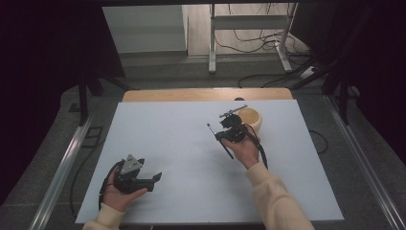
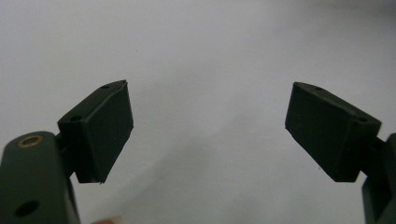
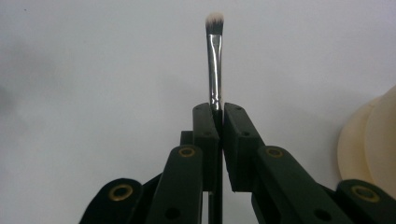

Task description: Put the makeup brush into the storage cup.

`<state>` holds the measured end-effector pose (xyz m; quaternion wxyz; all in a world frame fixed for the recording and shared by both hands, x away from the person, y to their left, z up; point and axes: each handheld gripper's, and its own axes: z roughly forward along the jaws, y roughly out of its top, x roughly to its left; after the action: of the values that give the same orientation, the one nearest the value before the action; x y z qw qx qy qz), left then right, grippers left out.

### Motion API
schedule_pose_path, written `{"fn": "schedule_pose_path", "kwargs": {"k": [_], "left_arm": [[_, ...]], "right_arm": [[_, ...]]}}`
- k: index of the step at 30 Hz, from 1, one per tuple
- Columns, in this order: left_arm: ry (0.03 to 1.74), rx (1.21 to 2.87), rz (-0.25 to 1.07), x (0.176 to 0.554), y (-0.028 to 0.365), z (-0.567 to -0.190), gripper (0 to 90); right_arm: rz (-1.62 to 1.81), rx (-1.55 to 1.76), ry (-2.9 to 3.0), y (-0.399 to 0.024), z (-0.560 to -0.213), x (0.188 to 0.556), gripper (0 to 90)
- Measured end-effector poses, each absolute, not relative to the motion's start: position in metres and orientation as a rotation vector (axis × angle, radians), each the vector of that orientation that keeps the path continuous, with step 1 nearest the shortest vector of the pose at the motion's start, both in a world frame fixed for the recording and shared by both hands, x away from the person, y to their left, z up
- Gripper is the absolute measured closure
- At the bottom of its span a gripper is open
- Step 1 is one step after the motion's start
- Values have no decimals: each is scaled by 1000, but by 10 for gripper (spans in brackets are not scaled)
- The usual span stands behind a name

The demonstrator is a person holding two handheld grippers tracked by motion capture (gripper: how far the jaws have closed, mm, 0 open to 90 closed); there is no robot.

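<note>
Where jaws clamp, brush [image 3: 215, 60] handle hidden.

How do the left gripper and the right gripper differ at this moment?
The left gripper has its jaws spread wide with nothing between them; the right gripper is clamped on a small brush. In the high view the left gripper sits low near the front edge of the white table, while the right gripper is farther out beside a cream bowl. Both are black, hand-held, and over the table.
</note>
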<state>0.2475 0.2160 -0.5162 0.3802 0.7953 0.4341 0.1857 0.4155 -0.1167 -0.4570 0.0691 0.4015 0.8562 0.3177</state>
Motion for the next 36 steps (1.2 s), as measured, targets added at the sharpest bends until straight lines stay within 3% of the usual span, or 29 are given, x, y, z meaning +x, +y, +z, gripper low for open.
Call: {"fn": "schedule_pose_path", "kwargs": {"k": [21, 36], "left_arm": [[1110, 2037, 474, 248, 215, -517, 153], [1109, 2031, 477, 248, 217, -516, 153]], "right_arm": [[1113, 1226, 2524, -137, -449, 408, 834], [1206, 1229, 2437, -145, -423, 410, 834]]}}
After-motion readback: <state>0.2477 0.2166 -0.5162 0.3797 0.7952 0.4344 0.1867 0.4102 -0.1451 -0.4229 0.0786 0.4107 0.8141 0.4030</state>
